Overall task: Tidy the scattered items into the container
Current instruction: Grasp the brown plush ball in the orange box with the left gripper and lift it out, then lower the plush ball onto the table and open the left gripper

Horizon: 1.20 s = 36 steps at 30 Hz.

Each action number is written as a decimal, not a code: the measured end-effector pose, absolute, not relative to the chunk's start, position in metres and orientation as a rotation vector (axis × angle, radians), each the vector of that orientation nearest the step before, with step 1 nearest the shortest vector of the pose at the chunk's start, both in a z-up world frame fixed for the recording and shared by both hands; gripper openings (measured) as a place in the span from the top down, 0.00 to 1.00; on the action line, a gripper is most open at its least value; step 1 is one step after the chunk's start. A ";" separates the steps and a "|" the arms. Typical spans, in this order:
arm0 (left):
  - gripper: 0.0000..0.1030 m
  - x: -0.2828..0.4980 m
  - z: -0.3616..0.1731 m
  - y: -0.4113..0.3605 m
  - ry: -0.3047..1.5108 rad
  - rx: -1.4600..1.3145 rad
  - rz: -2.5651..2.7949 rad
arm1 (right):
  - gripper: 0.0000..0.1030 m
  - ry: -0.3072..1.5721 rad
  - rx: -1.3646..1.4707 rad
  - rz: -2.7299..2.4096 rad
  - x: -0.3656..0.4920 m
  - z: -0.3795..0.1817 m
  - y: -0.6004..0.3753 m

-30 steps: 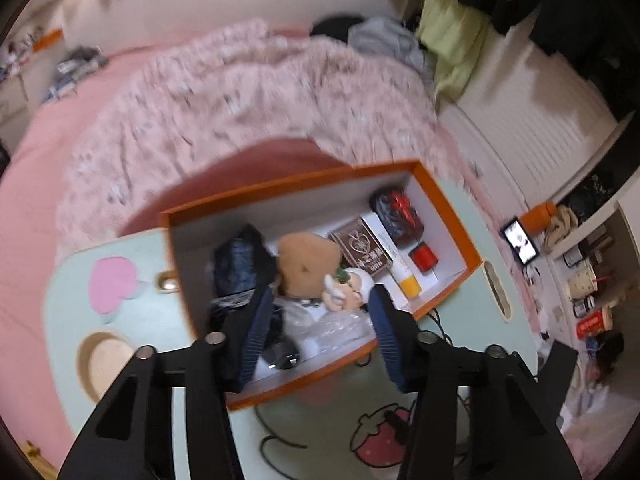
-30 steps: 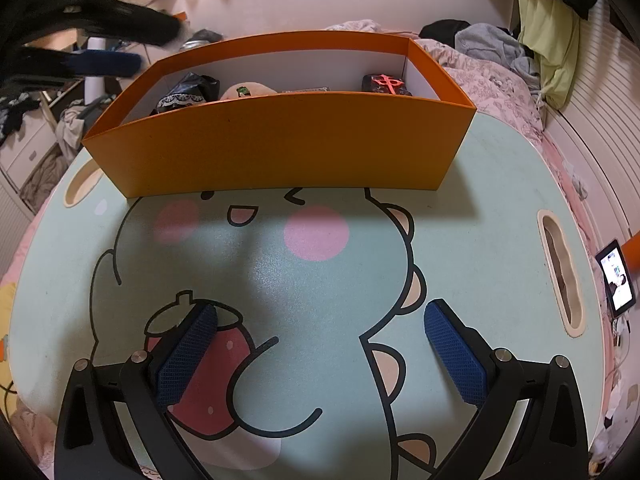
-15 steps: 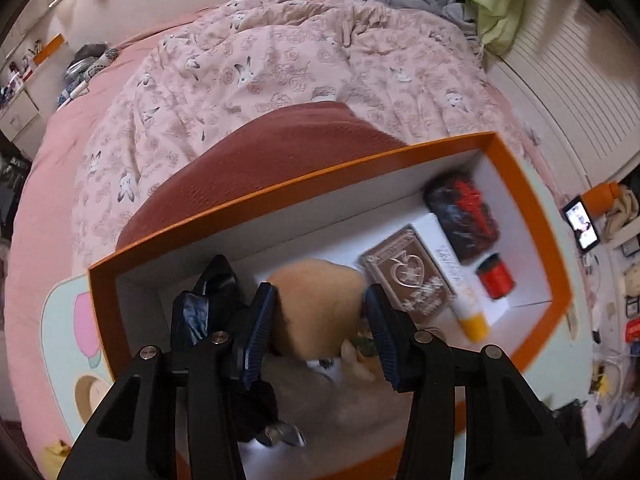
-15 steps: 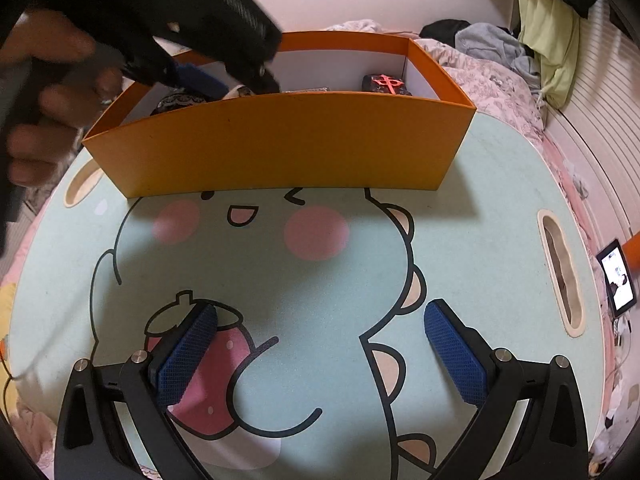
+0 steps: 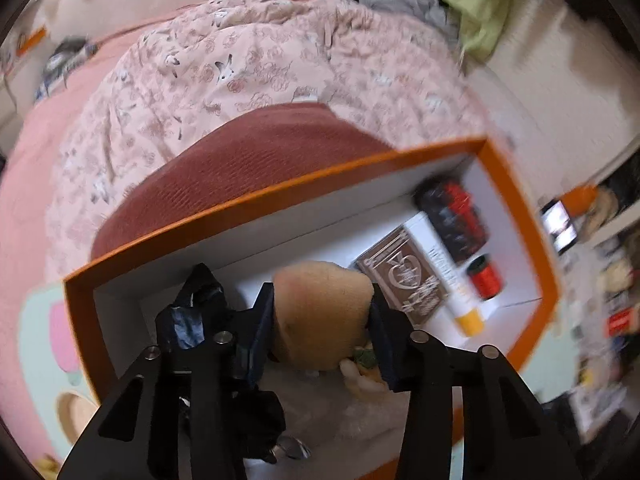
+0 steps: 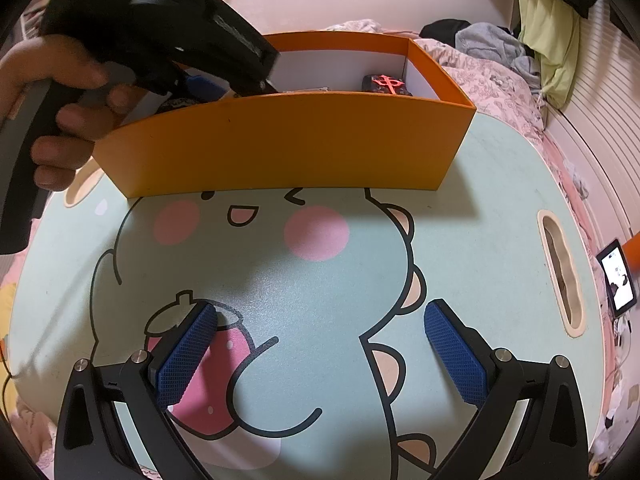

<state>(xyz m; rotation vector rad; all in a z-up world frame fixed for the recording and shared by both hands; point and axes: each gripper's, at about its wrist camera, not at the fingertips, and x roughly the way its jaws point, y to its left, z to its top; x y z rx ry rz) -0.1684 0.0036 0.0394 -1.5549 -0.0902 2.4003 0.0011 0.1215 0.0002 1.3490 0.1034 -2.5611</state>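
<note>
Left gripper (image 5: 322,320) closing round tan plush (image 5: 320,304) inside box (image 5: 280,196), probably repositioning it; right gripper (image 6: 320,344) spread, idle.

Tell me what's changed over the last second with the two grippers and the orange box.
The left gripper dropped from above the orange box down into it, and its jaws are closing around the tan plush toy. The right gripper stayed open over the table; the box didn't shift.
</note>
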 end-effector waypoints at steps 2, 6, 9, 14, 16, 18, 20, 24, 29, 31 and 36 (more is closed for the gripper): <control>0.57 -0.158 0.054 -0.004 -0.172 -1.480 2.414 | 0.00 0.105 1.349 -2.561 0.001 0.000 0.121; 0.56 -0.116 0.098 -0.020 -0.310 -1.258 2.445 | 0.00 0.104 1.348 -2.562 0.002 -0.001 0.122; 0.56 -0.078 0.118 -0.029 -0.383 -1.121 2.445 | 0.00 0.105 1.348 -2.562 0.003 -0.002 0.124; 0.56 -0.030 0.104 -0.029 -0.423 -1.092 2.407 | 0.00 0.103 1.347 -2.562 0.003 -0.002 0.123; 0.56 -0.015 0.086 -0.028 -0.444 -1.132 2.395 | 0.00 0.103 1.347 -2.563 0.003 -0.003 0.123; 0.56 -0.006 0.068 -0.026 -0.477 -1.173 2.370 | 0.00 0.103 1.347 -2.563 0.003 -0.003 0.123; 0.56 0.004 0.054 -0.025 -0.462 -1.195 2.393 | 0.00 0.102 1.346 -2.564 0.004 -0.003 0.123; 0.56 0.006 0.034 -0.019 -0.348 -1.240 2.526 | 0.00 0.091 1.347 -2.572 0.004 -0.002 0.123; 0.52 0.005 0.015 -0.023 -0.353 -1.243 2.536 | 0.11 -0.011 1.313 -2.594 0.007 0.000 0.135; 0.49 0.006 0.014 -0.025 -0.390 -1.223 2.520 | 0.23 -0.051 1.261 -2.605 0.010 0.009 0.141; 0.39 0.011 0.009 -0.033 -0.442 -1.157 2.536 | 0.38 0.080 1.077 -2.572 0.022 0.056 0.129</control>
